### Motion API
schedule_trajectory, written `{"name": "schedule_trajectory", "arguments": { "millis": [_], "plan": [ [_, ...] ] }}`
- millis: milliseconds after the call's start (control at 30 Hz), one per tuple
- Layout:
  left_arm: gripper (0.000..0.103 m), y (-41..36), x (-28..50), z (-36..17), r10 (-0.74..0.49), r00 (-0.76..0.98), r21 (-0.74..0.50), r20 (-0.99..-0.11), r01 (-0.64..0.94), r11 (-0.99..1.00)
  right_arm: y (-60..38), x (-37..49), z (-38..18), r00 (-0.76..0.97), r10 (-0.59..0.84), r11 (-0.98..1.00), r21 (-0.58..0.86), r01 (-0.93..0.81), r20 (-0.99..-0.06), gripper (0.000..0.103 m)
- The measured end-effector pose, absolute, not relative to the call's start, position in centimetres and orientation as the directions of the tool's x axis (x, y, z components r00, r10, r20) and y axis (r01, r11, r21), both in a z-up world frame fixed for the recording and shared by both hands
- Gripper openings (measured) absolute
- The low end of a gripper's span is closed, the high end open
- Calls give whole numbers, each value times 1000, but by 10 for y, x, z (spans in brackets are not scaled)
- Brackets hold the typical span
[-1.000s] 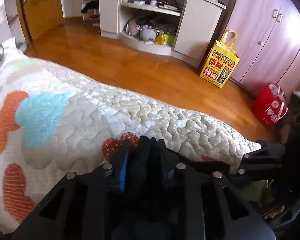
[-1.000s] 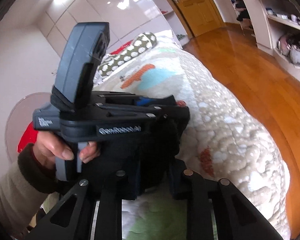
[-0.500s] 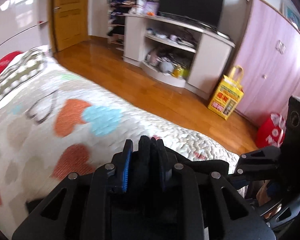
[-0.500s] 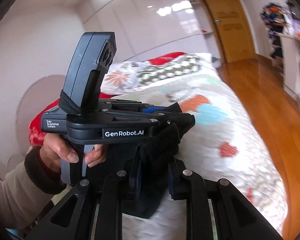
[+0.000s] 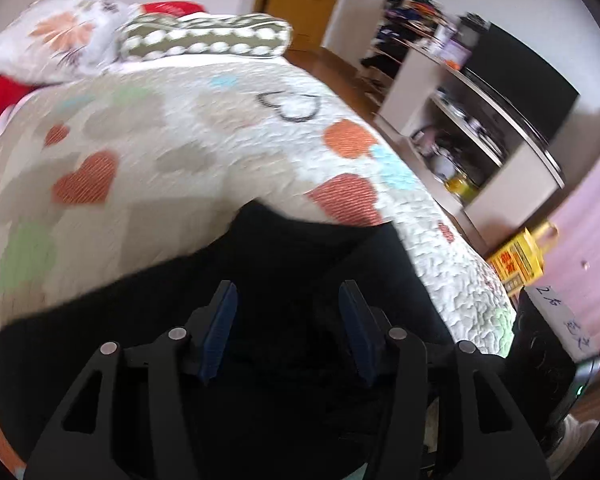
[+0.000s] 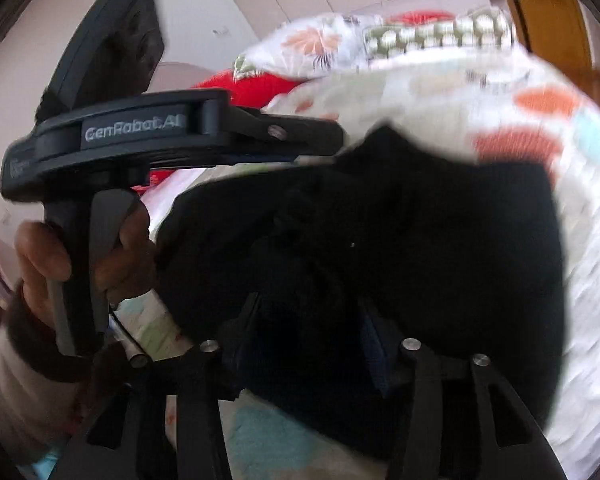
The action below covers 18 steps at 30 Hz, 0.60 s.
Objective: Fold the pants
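Both grippers, clamped on the black pants point(image 5: 300, 248) 0.5 s ago, now gape: left gripper point(image 5: 286, 332) and right gripper point(image 6: 312, 344) hover empty over fabric lying directly ahead on the quilt point(image 5: 180, 128).

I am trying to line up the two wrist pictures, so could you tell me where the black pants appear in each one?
Left wrist: the black pants fill the lower centre, lying on the quilt, with the open left gripper above them.
Right wrist: the pants fill the centre and right, in front of the right gripper, whose jaws are spread.
Shared landmark: the green dotted pillow at the head of the bed.
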<state>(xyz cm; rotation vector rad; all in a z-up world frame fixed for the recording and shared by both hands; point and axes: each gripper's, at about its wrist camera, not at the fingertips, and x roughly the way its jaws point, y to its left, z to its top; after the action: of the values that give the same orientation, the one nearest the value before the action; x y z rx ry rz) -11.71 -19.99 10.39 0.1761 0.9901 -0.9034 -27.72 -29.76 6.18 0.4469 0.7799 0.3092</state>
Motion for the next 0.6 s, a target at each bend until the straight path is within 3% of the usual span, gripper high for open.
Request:
{"name": "schedule_trajectory", "arguments": {
  "millis": [100, 300, 400, 533, 600],
  "plan": [
    [76, -187, -130, 104, -580, 265, -247, -770, 715, 654, -319, -299, 90, 740, 393, 875, 471, -117, -546, 64],
    [77, -186, -154, 97, -553, 332, -200, -764, 693, 692, -352, -297, 105, 760, 195, 952, 307, 7, -620, 60],
    [77, -192, -161, 87, -519, 359, -167, -775, 677, 717, -352, -286, 96, 742, 181, 959, 284, 13, -645, 47],
    [78, -193, -161, 63, -376, 429, -15, -822, 643, 766, -333, -260, 80, 710, 161, 974, 228, 0, -686, 47],
    [83, -180, -158, 59, -377, 422, -30, -824, 632, 774, -329, -248, 76, 696, 200, 969, 243, -39, -689, 47]
  ]
}}
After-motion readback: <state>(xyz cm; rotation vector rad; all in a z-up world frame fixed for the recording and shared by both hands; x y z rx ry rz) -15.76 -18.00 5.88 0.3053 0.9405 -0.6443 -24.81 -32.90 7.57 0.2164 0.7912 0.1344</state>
